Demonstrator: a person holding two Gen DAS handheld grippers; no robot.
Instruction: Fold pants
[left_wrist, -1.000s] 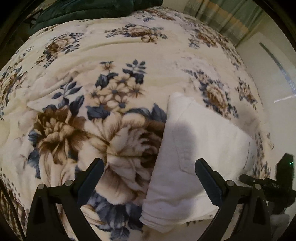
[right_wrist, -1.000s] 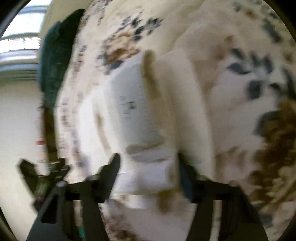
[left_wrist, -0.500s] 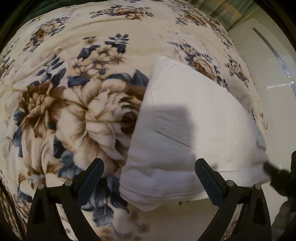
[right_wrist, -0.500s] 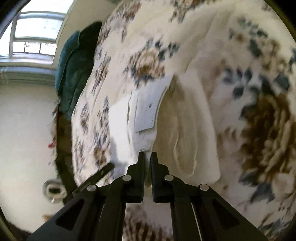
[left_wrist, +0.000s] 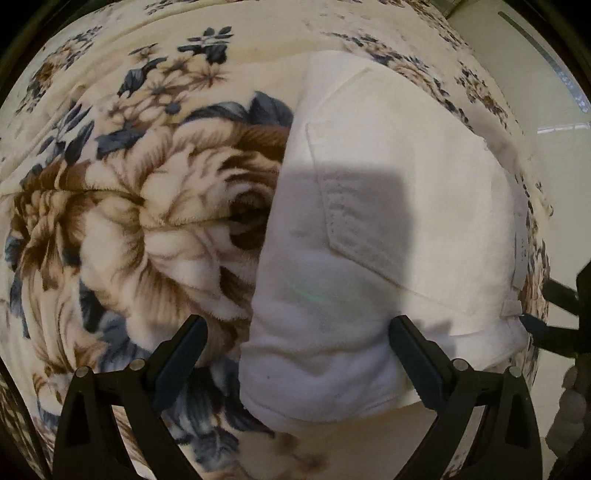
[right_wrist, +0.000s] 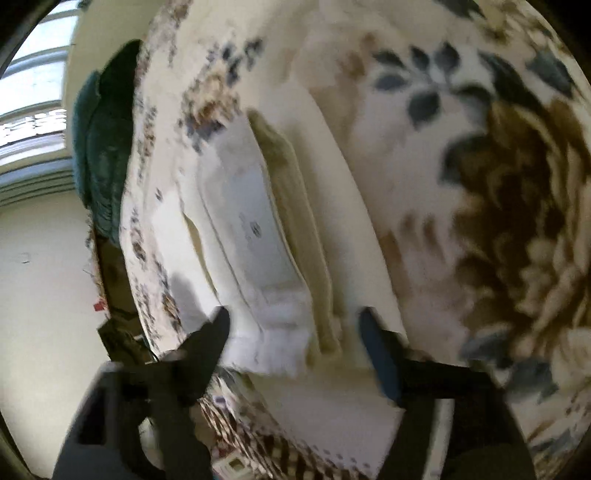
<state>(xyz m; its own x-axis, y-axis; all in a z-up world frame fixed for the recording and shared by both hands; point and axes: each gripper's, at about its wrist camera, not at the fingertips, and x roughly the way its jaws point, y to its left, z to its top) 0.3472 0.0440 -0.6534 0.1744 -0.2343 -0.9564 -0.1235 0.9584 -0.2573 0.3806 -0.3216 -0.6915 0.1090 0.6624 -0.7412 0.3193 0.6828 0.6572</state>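
A big bed takes up nearly everything here, covered by a cream blanket (left_wrist: 155, 221) printed with brown and blue flowers. At its far end a dark green cover (right_wrist: 99, 155) is bunched against the edge, under a bright window (right_wrist: 33, 122). On the blanket, close to the near edge and toward the side that drops off to the pale floor, sit the white pants (left_wrist: 388, 229), folded into a thick stack with a back pocket facing up and the layered edges showing from the side. The left gripper (left_wrist: 299, 354) hangs right over the stack's near end, jaws wide apart, one finger above the flowers, the other above the white cloth, pressing on nothing. The right gripper (right_wrist: 295, 339), blurred, straddles the waistband end; its jaws are opening, cloth between them, not pinched.
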